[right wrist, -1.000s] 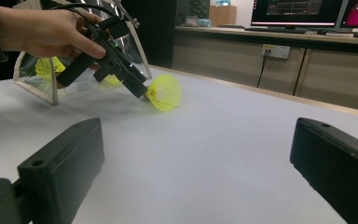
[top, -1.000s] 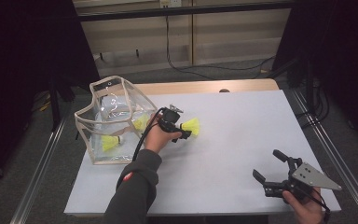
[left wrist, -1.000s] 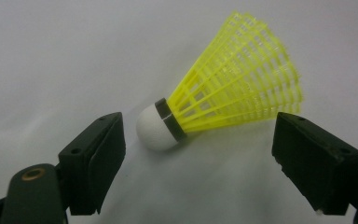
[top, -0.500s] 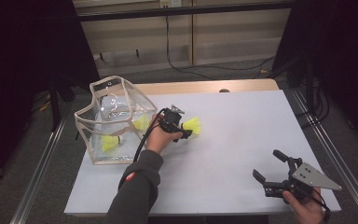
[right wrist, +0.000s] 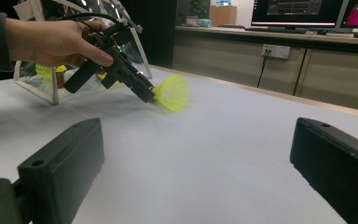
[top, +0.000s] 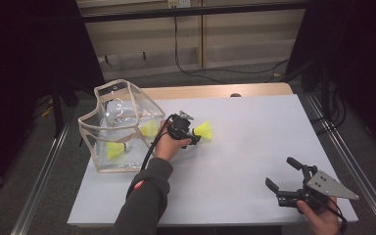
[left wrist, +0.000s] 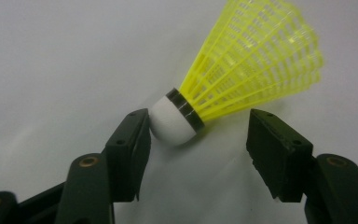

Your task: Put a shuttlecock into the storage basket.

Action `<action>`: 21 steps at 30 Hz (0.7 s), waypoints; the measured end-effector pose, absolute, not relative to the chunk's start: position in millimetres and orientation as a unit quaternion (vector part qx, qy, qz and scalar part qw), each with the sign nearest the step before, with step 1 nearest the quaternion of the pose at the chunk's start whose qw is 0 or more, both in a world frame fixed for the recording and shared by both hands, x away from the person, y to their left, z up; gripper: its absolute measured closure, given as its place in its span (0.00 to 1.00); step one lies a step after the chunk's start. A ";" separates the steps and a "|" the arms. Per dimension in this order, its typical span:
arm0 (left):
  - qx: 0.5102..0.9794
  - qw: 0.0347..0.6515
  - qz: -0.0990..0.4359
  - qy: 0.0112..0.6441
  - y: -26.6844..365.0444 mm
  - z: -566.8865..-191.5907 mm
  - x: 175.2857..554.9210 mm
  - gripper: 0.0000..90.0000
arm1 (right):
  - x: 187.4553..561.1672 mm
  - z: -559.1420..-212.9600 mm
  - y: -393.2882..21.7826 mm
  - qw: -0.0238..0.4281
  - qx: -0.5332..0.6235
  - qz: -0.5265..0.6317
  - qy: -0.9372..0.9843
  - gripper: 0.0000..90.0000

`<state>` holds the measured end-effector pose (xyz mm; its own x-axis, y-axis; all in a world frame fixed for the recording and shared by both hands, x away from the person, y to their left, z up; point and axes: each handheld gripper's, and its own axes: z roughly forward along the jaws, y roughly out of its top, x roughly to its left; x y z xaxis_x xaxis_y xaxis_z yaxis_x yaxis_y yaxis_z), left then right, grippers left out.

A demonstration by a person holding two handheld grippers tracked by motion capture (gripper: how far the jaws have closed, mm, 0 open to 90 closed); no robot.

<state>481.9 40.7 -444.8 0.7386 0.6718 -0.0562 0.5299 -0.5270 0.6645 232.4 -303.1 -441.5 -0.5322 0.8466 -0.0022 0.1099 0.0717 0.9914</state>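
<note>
Yellow shuttlecock point(left wrist: 242, 70) lies on white surface point(top: 254, 147), toward its left half, just beside clear bag point(top: 115, 127) near left edge. Left gripper point(left wrist: 196, 140) straddles white cork, jaws just been closing, half open; one pad touching cork, other apart, no grip yet. Best: finish squeeze on cork, not on soft skirt. Right gripper point(top: 286, 183) idle near front right corner, wide open, nothing held. Broad bare room at centre and right; bag mouth close for short carry.
</note>
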 end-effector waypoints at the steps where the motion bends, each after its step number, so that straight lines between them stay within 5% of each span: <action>1: 0.868 0.340 0.104 0.347 40.0 -445.5 481.8 0.45 | 232.4 -441.6 -303.3 0.320 0.363 0.576 0.659 0.03; 13: 0.869 0.332 0.090 0.356 39.7 -446.4 481.6 0.67 | 232.2 -441.5 -303.7 0.320 0.363 0.576 0.659 0.03; 21: 0.875 0.324 0.083 0.350 41.0 -443.9 478.6 0.68 | 232.3 -441.4 -303.2 0.320 0.362 0.576 0.659 0.03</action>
